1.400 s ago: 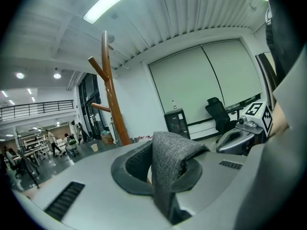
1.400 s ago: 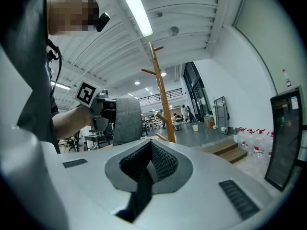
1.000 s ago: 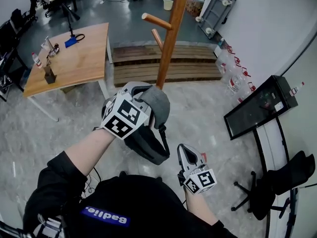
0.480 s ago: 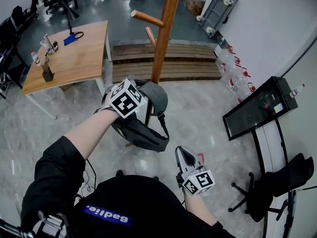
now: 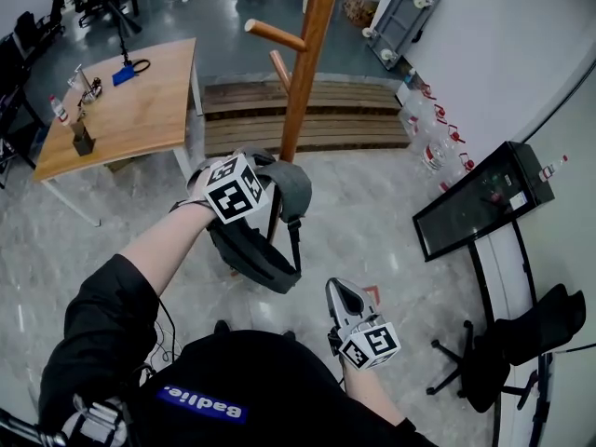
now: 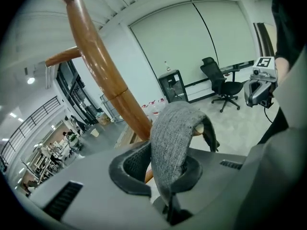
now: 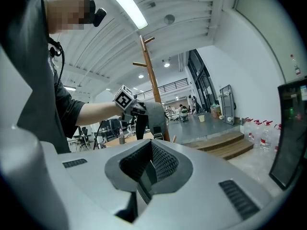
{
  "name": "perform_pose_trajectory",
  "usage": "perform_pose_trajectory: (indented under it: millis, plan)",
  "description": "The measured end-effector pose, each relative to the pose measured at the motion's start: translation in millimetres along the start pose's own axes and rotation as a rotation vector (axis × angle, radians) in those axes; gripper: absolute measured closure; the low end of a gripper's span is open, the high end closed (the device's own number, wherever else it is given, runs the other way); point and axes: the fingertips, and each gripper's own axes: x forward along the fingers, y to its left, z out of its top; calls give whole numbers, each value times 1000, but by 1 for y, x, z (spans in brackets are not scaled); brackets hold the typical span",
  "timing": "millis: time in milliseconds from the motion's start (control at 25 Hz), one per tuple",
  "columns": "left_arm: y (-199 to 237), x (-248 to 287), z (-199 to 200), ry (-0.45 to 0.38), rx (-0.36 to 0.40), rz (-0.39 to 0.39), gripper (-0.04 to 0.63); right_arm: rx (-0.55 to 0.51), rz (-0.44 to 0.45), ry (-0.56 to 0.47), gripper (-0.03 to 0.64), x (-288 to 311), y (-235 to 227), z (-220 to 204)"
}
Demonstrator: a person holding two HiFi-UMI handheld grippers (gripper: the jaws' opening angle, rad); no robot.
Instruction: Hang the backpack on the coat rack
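The wooden coat rack (image 5: 303, 73) rises at top centre of the head view, one peg (image 5: 275, 33) jutting left. A grey backpack (image 5: 287, 186) hangs against the pole with its dark straps (image 5: 259, 257) dangling below. My left gripper (image 5: 244, 177) is at the bag's top, shut on its grey top strap (image 6: 172, 143). In the left gripper view the strap loops over a rounded wooden peg end (image 6: 199, 128), with the pole (image 6: 103, 75) just behind. My right gripper (image 5: 343, 296) hovers low near my body, shut and holding nothing (image 7: 146, 174).
A wooden table (image 5: 121, 110) with small items stands at left. Behind the rack lies a low slatted wooden platform (image 5: 317, 119). Water bottles (image 5: 433, 147), a black panel on a stand (image 5: 480, 203) and an office chair (image 5: 521, 343) line the right wall.
My left hand has sunk and drawn in toward the pole with the backpack, which now hangs lower against the rack. The right gripper has hardly moved.
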Motion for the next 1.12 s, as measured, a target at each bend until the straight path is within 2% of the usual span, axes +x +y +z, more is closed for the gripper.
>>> perform_pose_trajectory:
  millis: [240,360,480,1120]
  plan:
    - [9,1,-1,-14,69,87,536,-21,1,-5,615,6,5,5]
    - [16,-2,-1,-17,90,129,447,-22,5,-6,614,6,8,6]
    - [10,-2,-3,-9,124,115,354,-20,8,-7,614,6,12,4]
    - [-6,-9,-4,0,179,103,310,-27,18,-1,614,3,14,4]
